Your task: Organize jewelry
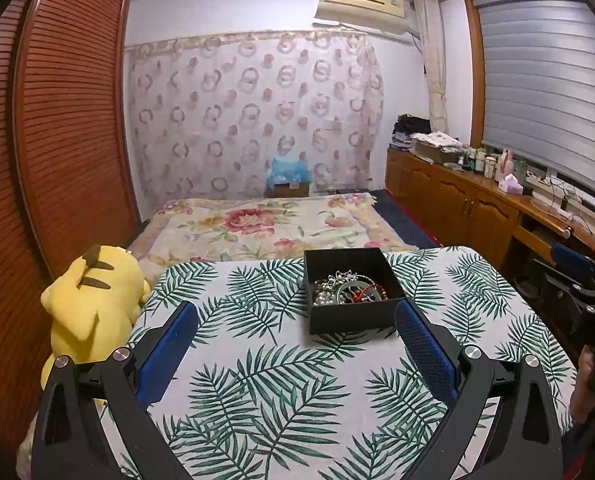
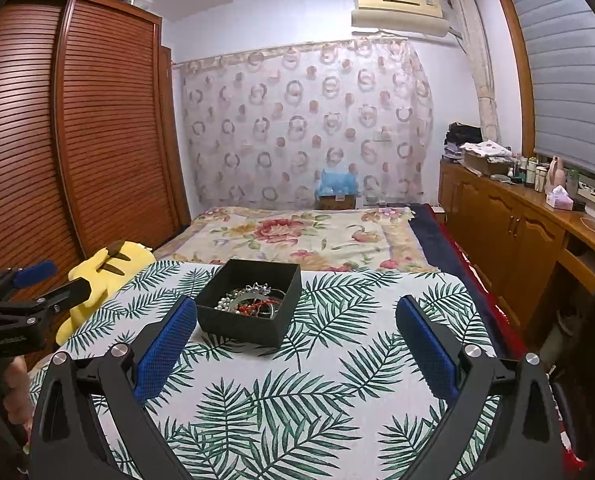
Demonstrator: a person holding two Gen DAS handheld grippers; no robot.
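Leaf-print table [image 1: 257, 400] bears jewelry box [image 1: 351, 314]; both grippers' fingers [image 2: 163, 354] apart, contents seemingly tangled.

Left gripper [image 1: 297, 320]: black angular frame; blue textured pads; round silver screws
Right gripper [image 2: 296, 316]: matching black frame; blue gridded pads; silver screws
Hand [image 2: 15, 394]: bare skin; black handle with small white lettering

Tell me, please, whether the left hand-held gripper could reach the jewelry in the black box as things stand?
Probably yes: the left hand-held gripper is open, the black box has no lid, and only bare leaf-print tablecloth lies between them.
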